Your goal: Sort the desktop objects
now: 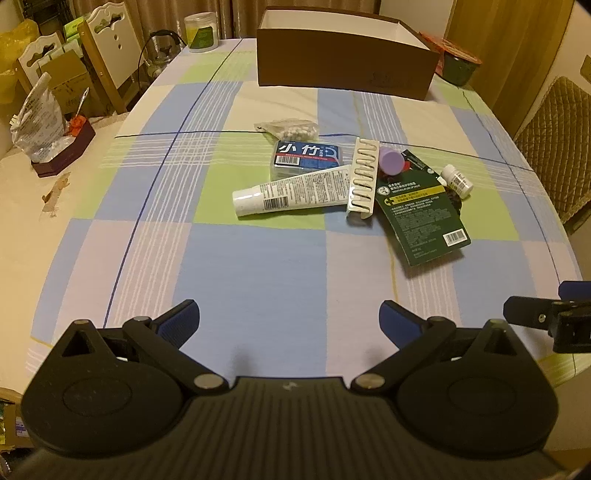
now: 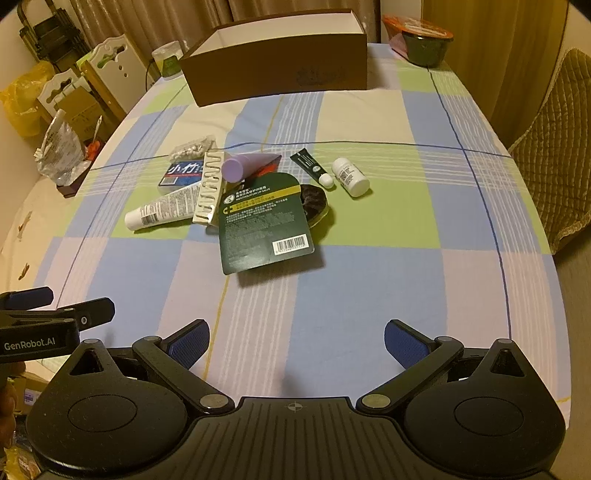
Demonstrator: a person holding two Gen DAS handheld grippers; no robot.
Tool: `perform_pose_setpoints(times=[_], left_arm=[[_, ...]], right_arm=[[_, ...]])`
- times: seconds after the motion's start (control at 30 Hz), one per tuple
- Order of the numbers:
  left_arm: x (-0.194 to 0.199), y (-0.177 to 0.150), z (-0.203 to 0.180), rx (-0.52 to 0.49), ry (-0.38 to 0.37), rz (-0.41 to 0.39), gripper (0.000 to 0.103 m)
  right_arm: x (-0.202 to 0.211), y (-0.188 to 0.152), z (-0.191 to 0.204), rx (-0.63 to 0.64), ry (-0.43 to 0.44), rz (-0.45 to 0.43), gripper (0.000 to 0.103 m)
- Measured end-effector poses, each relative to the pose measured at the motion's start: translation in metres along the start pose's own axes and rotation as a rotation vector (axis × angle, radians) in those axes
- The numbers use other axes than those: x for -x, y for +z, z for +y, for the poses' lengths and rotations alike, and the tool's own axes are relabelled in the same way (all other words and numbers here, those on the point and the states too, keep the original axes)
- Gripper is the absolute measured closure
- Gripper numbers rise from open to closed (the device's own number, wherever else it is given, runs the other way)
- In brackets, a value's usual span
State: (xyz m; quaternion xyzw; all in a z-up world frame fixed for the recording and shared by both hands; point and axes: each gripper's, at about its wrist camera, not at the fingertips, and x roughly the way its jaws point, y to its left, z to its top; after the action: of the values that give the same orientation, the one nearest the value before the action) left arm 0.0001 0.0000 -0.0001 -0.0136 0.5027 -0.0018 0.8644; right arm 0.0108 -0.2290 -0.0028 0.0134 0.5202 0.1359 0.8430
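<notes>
A pile of small items lies mid-table: a white tube (image 1: 291, 190) (image 2: 162, 210), a blue floss box (image 1: 308, 157) (image 2: 183, 173), a white blister strip (image 1: 364, 177) (image 2: 209, 190), a purple-capped tube (image 1: 390, 161) (image 2: 243, 166), a dark green card pack (image 1: 421, 210) (image 2: 264, 225), a white pill bottle (image 1: 458, 181) (image 2: 351, 176), a small black tube (image 2: 312, 168), a bag of white pills (image 1: 290, 127) (image 2: 194, 146) and a dark hair tie (image 2: 314, 201). An open brown box (image 1: 343, 55) (image 2: 280, 62) stands behind. My left gripper (image 1: 290, 319) and right gripper (image 2: 297, 341) are open and empty, near the front edge.
The checked tablecloth (image 1: 258, 266) (image 2: 406, 221) covers the table. A dark bowl (image 1: 460, 64) (image 2: 426, 46) and a white jar (image 1: 201, 31) stand at the back. A quilted chair (image 1: 557, 147) (image 2: 554, 147) is at the right; chairs and bags are at the left.
</notes>
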Motion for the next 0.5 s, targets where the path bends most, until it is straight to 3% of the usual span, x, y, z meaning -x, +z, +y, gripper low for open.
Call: perform_pose_setpoints(times=[0.5], left_arm=[[0.0005,-0.0057,0.0087,0.022,-0.035,-0.025,0.001]], right_arm=[[0.0029,-0.0002,0.0031,-0.001,-0.008,-0.001,0.0]])
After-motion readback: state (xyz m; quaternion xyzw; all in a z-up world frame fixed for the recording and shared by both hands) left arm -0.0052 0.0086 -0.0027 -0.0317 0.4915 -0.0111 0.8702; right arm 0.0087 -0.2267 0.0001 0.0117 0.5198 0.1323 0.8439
